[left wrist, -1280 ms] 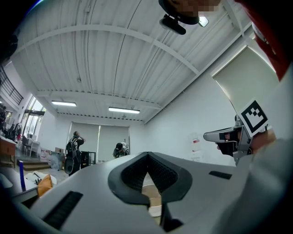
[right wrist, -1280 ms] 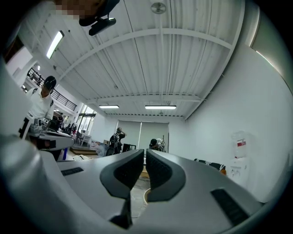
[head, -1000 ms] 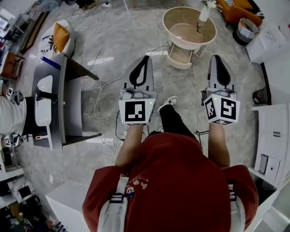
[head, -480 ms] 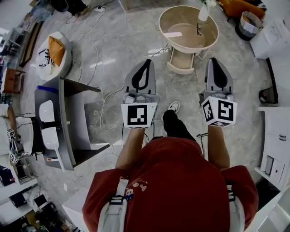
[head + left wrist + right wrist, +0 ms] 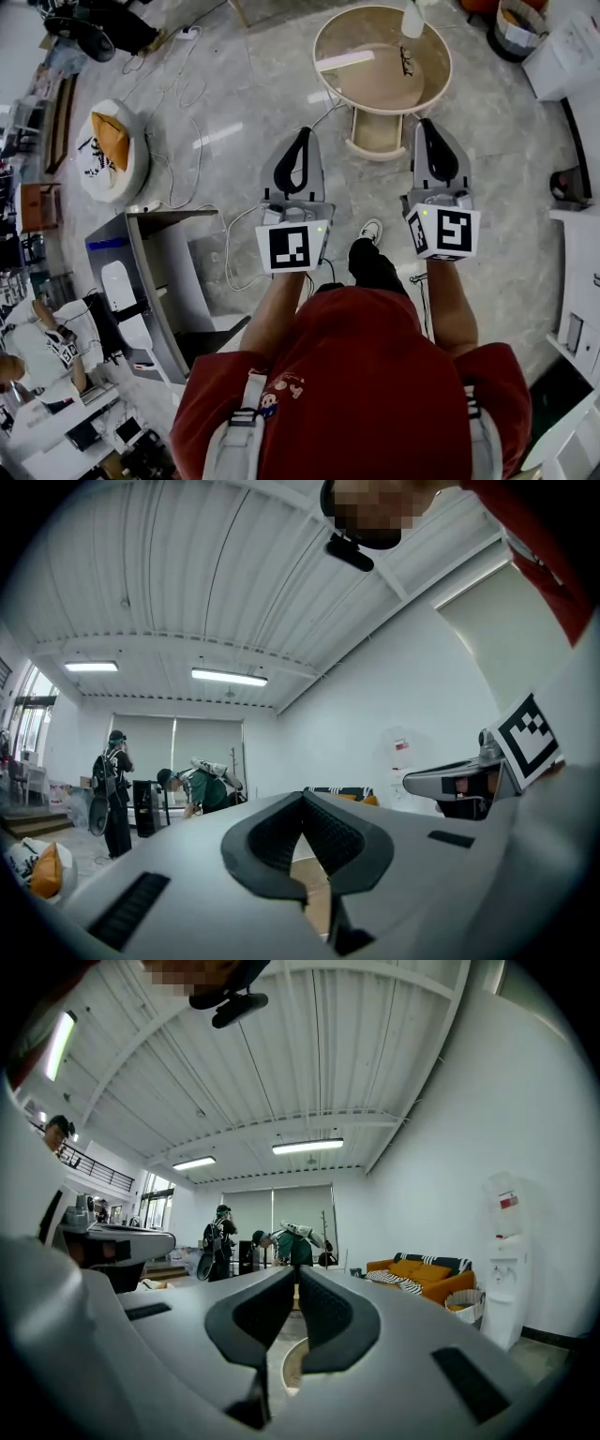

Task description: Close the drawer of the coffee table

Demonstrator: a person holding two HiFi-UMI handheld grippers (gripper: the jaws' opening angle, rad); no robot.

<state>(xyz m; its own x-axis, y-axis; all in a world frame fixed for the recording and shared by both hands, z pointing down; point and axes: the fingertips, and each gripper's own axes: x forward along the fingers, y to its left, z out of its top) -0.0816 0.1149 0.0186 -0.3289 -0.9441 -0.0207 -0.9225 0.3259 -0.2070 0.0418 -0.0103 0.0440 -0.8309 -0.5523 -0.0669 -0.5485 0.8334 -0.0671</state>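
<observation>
The round beige coffee table (image 5: 337,37) stands at the top of the head view. Its drawer (image 5: 375,136) is pulled out toward me from under the near rim. My left gripper (image 5: 305,132) is held level just left of the drawer's front, its jaws shut and empty. My right gripper (image 5: 427,124) hovers just right of the drawer, jaws also shut with nothing in them. In the left gripper view the left gripper (image 5: 302,795) shows tips that meet, with pale wood below them. In the right gripper view the right gripper (image 5: 295,1271) is closed over the table's rim (image 5: 281,1365).
A spray bottle (image 5: 412,19) and glasses (image 5: 406,64) lie on the table. A grey desk (image 5: 155,272) and a white round seat with an orange cushion (image 5: 112,150) stand at left. Cables (image 5: 187,94) trail over the floor. White cabinets (image 5: 581,281) line the right. People (image 5: 112,789) stand far off.
The coffee table and its drawer have come nearer in the head view as I walk toward them. Both grippers now flank the drawer front. Their jaws look unchanged.
</observation>
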